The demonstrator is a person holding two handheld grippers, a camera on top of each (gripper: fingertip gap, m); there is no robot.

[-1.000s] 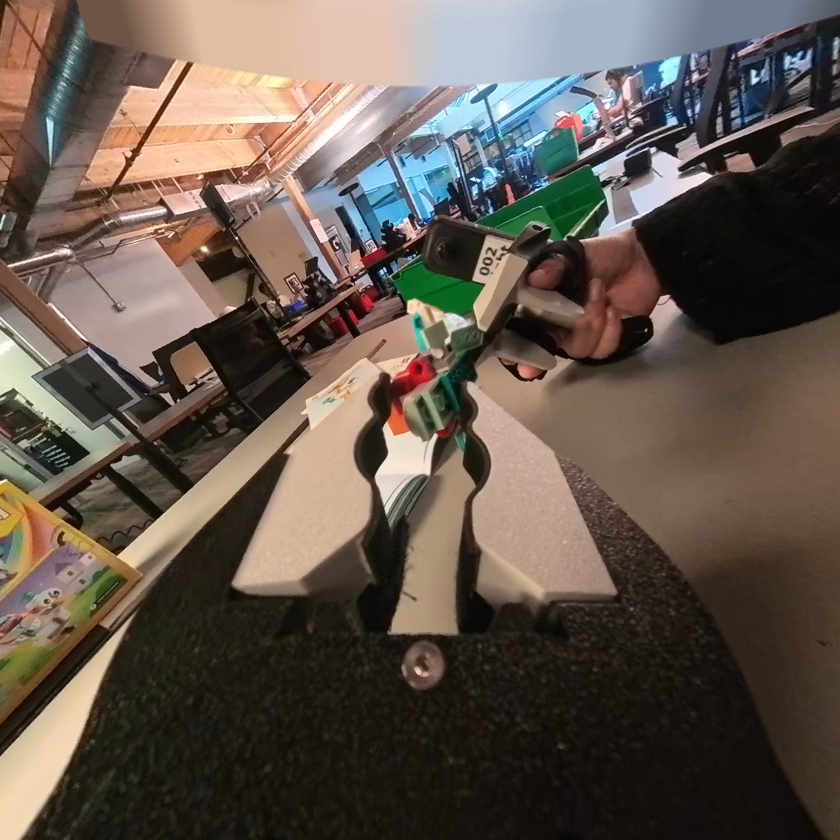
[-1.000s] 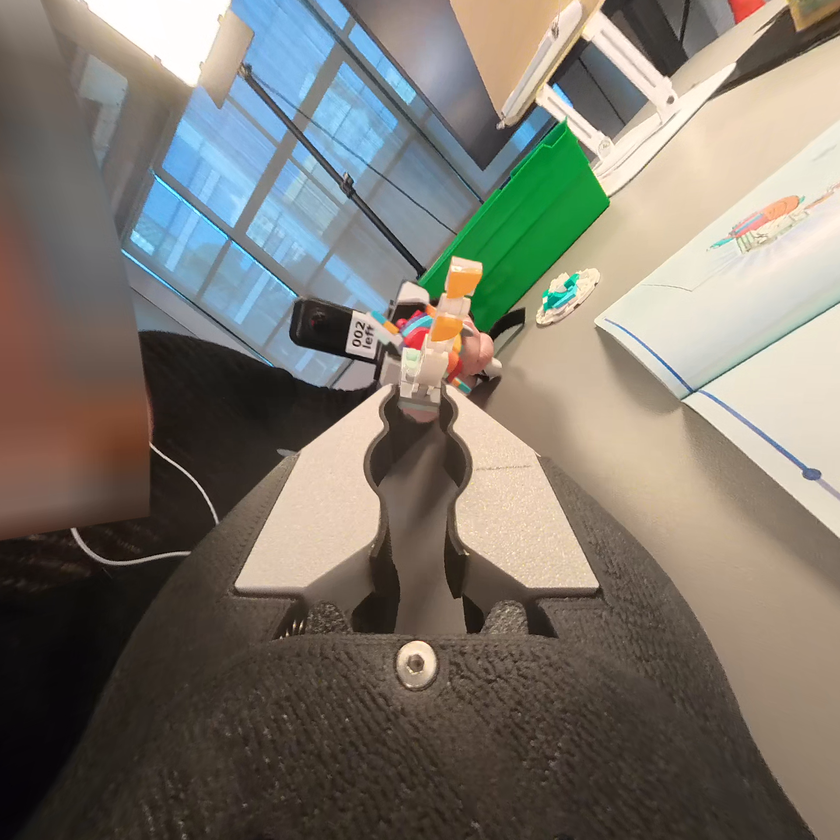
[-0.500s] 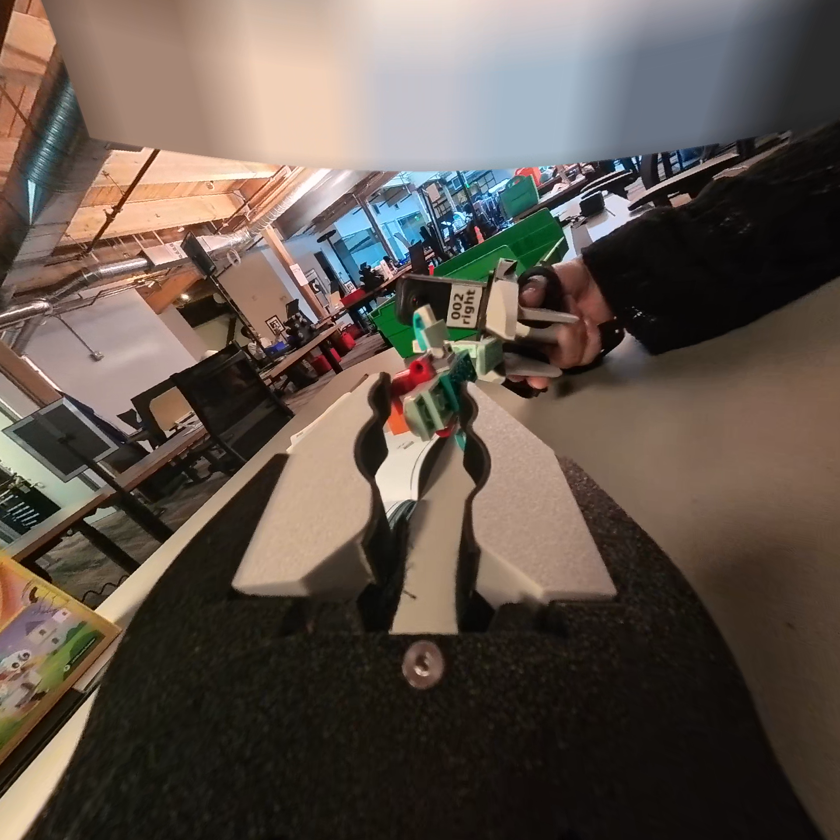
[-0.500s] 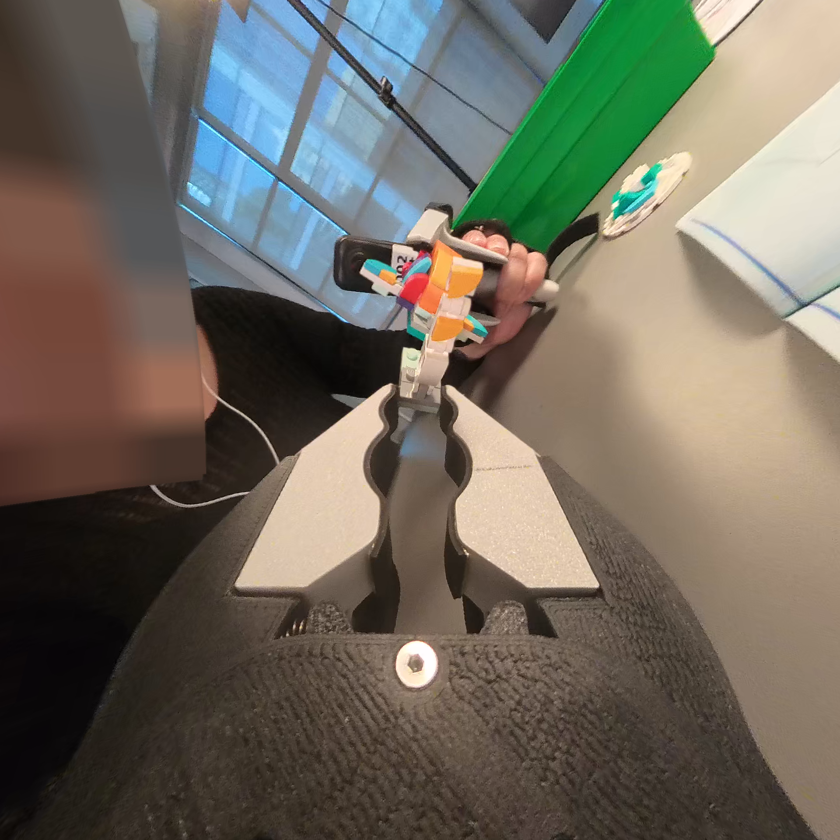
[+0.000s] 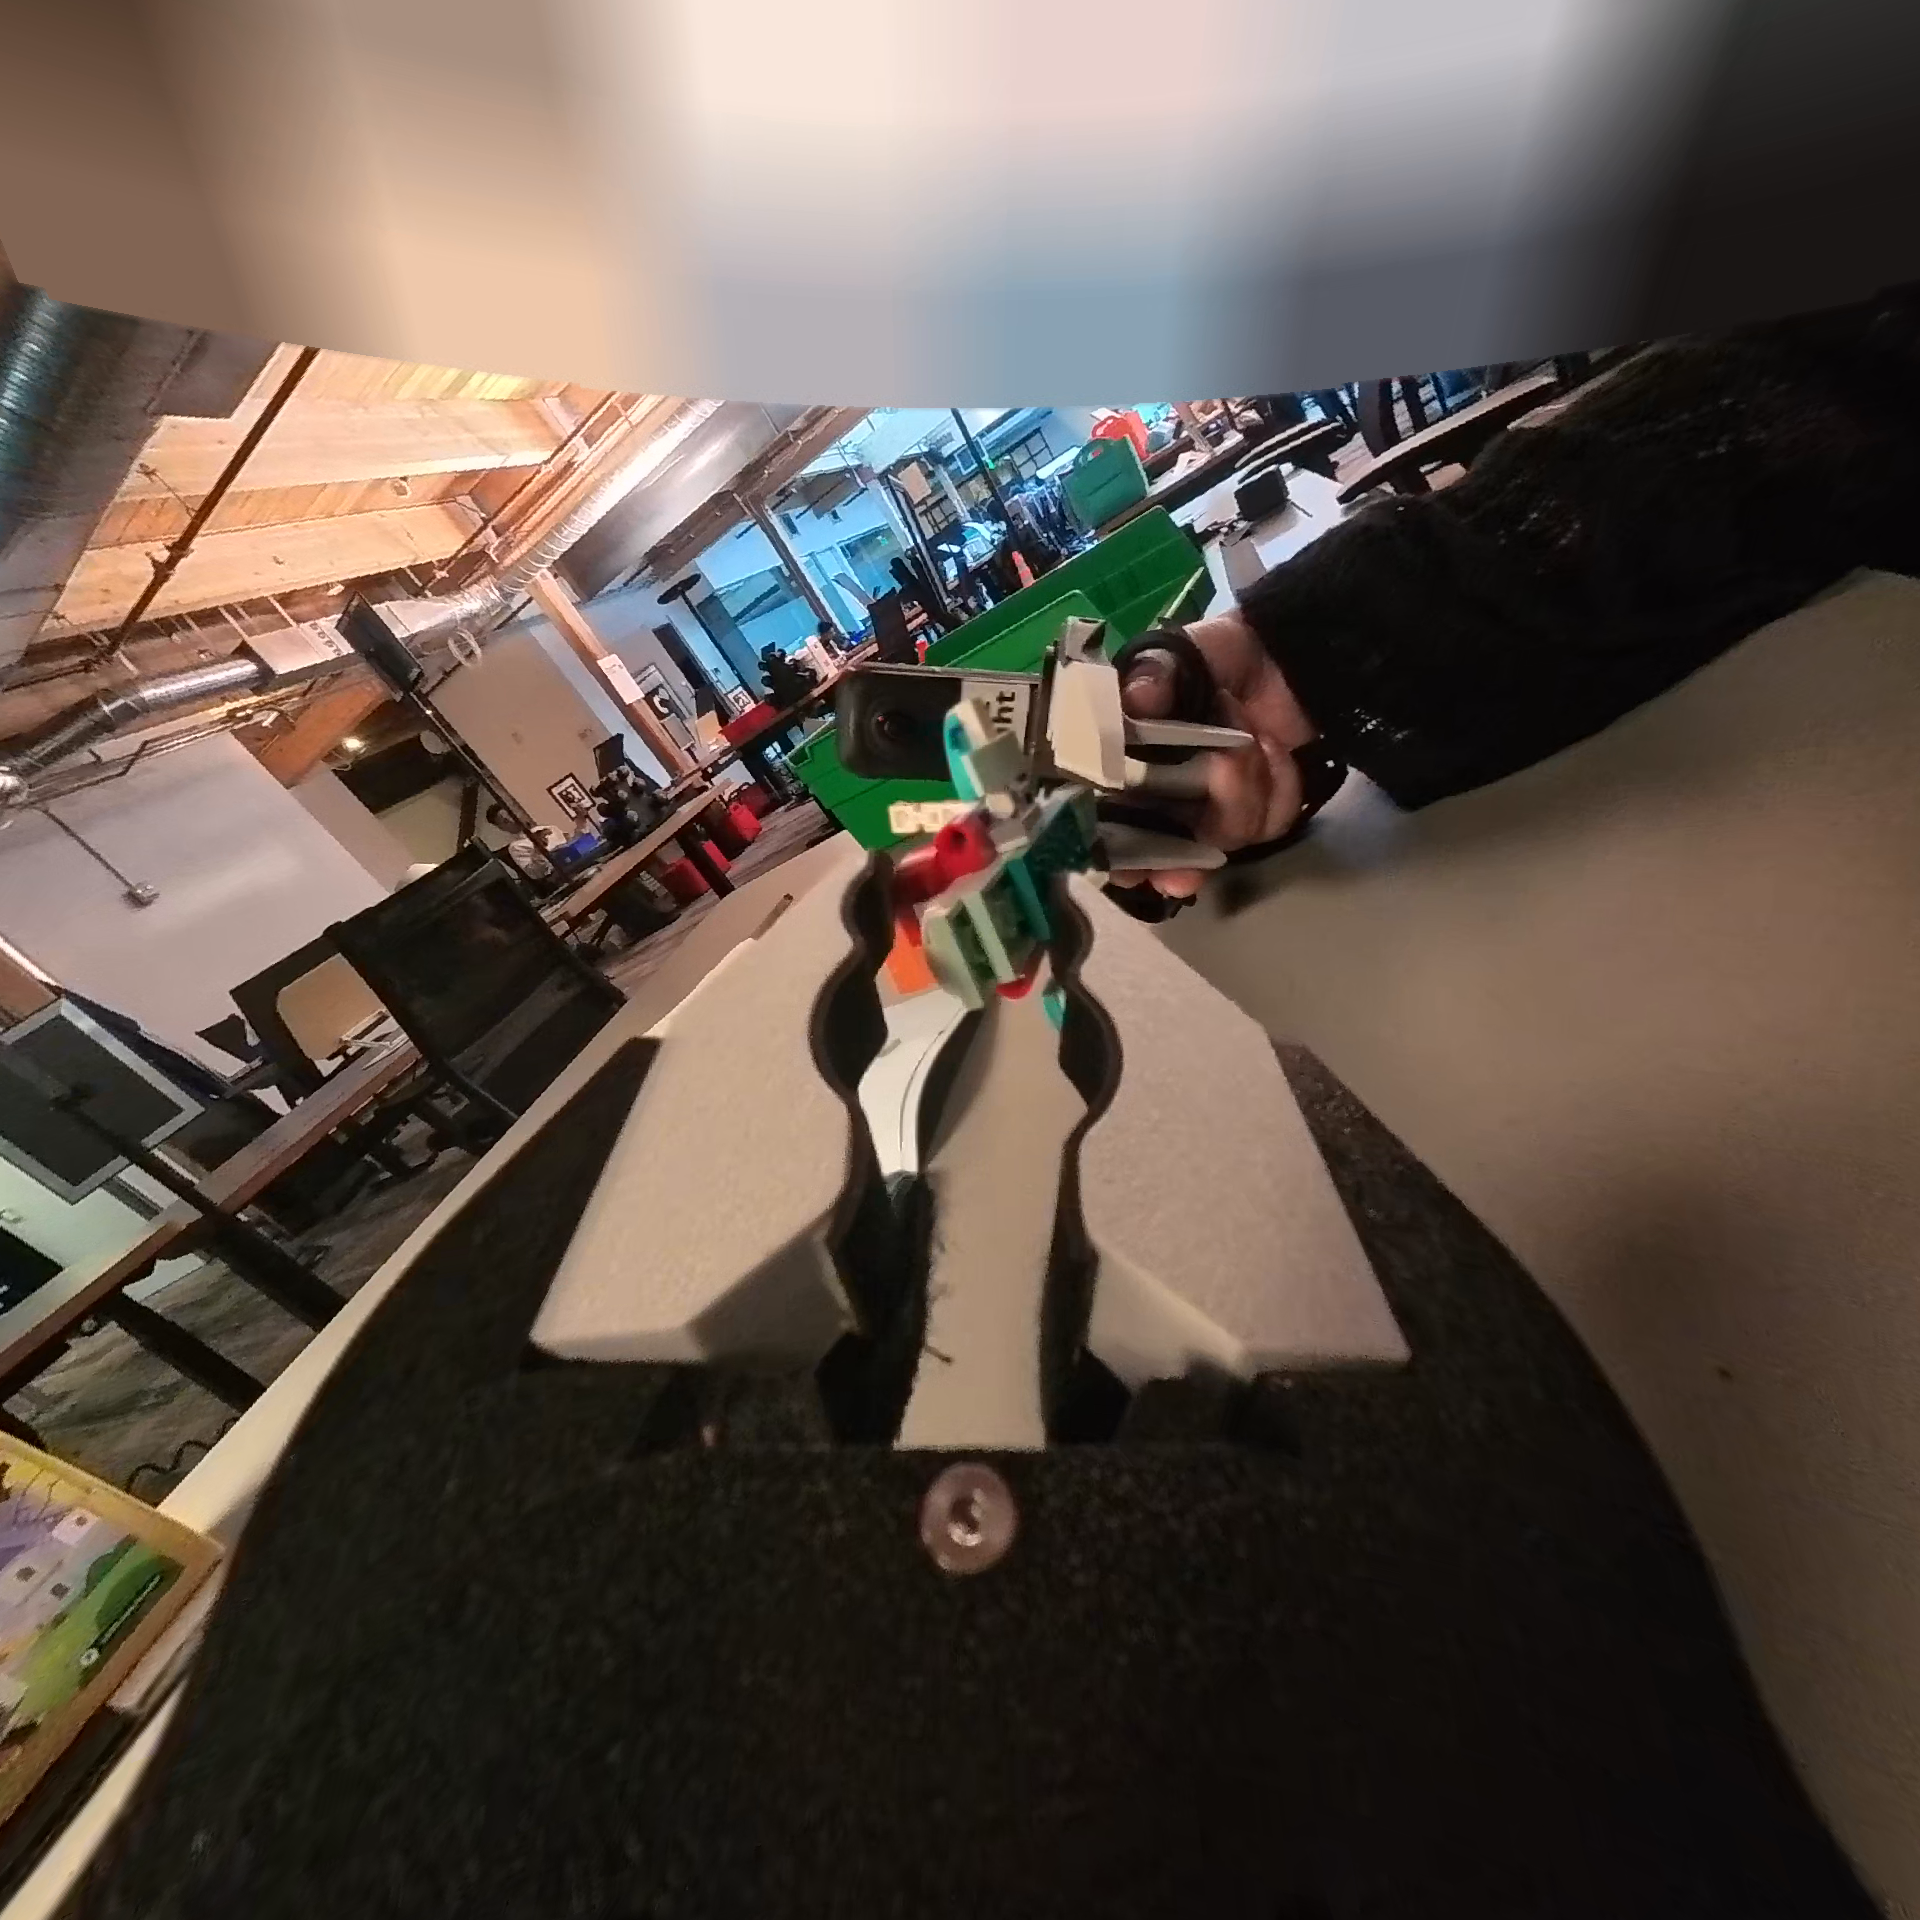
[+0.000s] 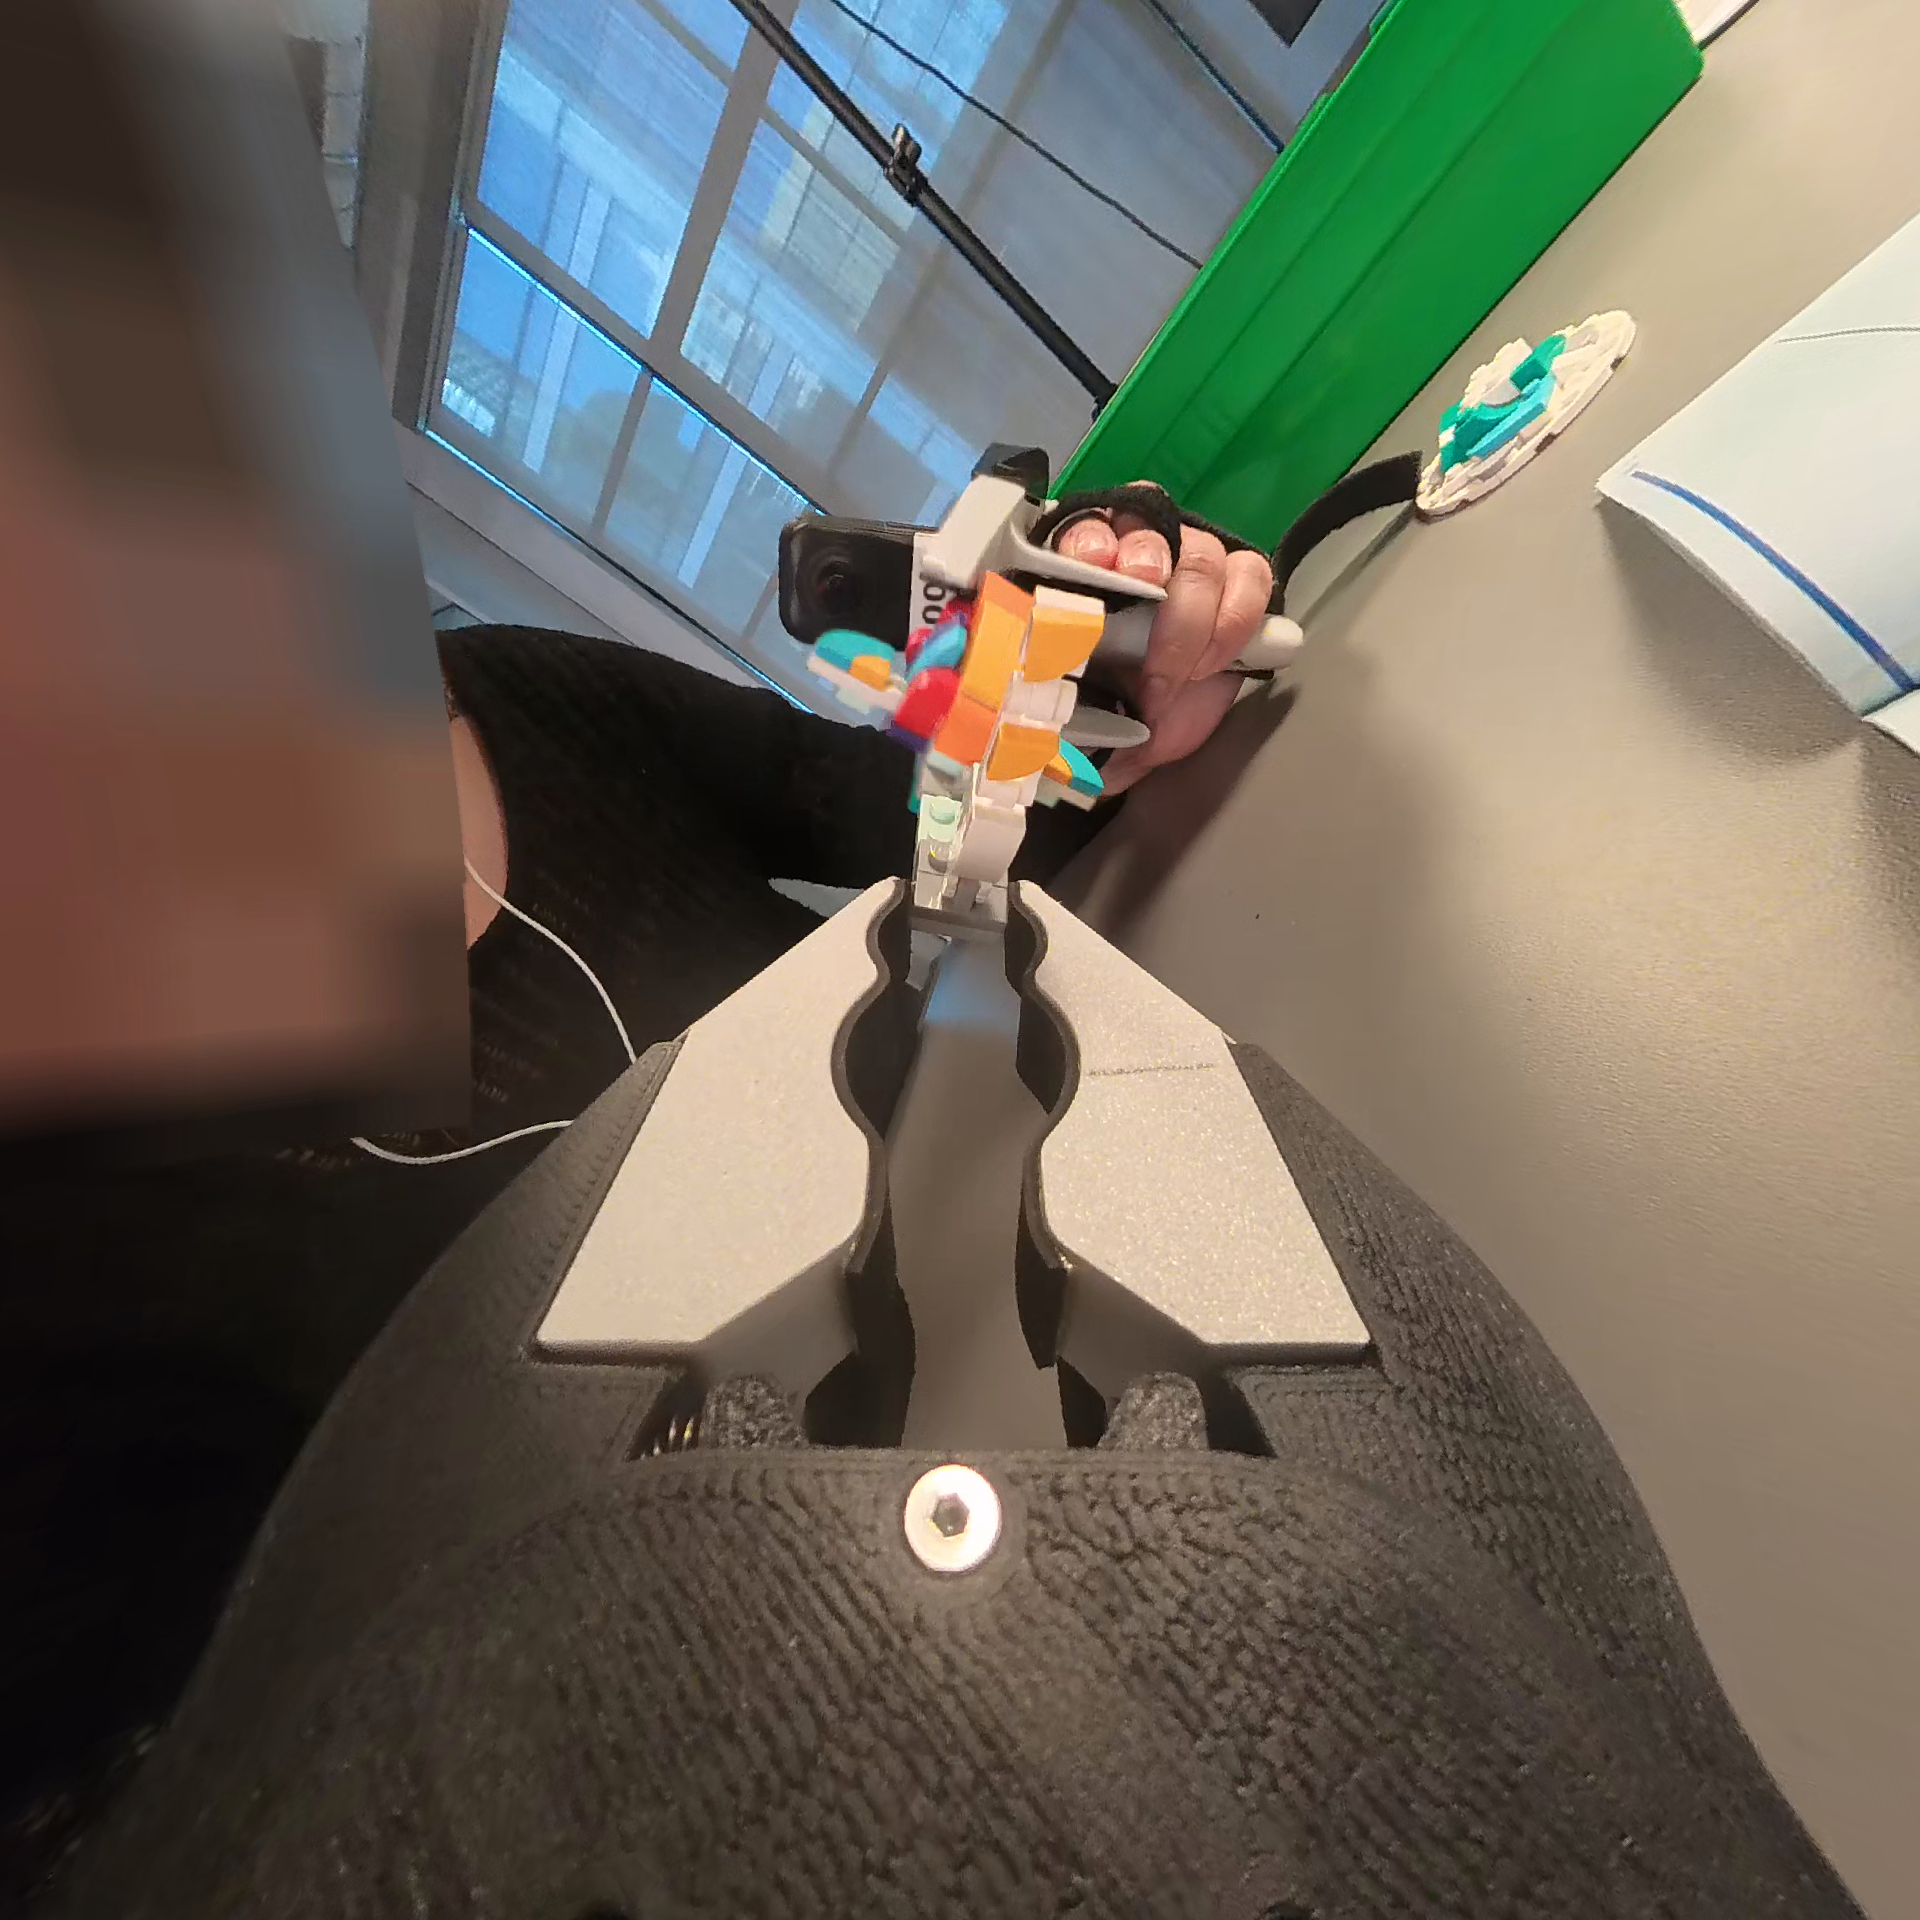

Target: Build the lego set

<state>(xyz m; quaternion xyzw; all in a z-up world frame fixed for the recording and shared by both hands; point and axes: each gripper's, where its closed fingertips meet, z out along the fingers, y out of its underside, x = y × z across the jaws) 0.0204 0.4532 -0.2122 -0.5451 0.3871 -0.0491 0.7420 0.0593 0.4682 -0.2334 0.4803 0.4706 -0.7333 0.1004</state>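
A small lego model is held between both grippers above the grey table (image 5: 1558, 1039). In the left wrist view its teal, green and red part (image 5: 987, 925) sits between the tips of my left gripper (image 5: 971, 935), which is shut on it. In the right wrist view my right gripper (image 6: 956, 904) is shut on the model's white and mint foot (image 6: 966, 842). The orange, white and teal body (image 6: 997, 686) stands above its tips. Each view shows the other gripper just behind the model, held by a hand in a black sleeve.
A green bin (image 6: 1351, 281) stands on the table behind the grippers. A round white and teal lego piece (image 6: 1517, 405) lies beside an open instruction booklet (image 6: 1787, 488). The lego box (image 5: 73, 1662) lies at the left table edge. One gripper's finger ends stand about 6 cm off the other's.
Both grippers have tilted and turned with the model still gripped. The model shows larger and more face-on in the right wrist view. The booklet has slid toward the right edge.
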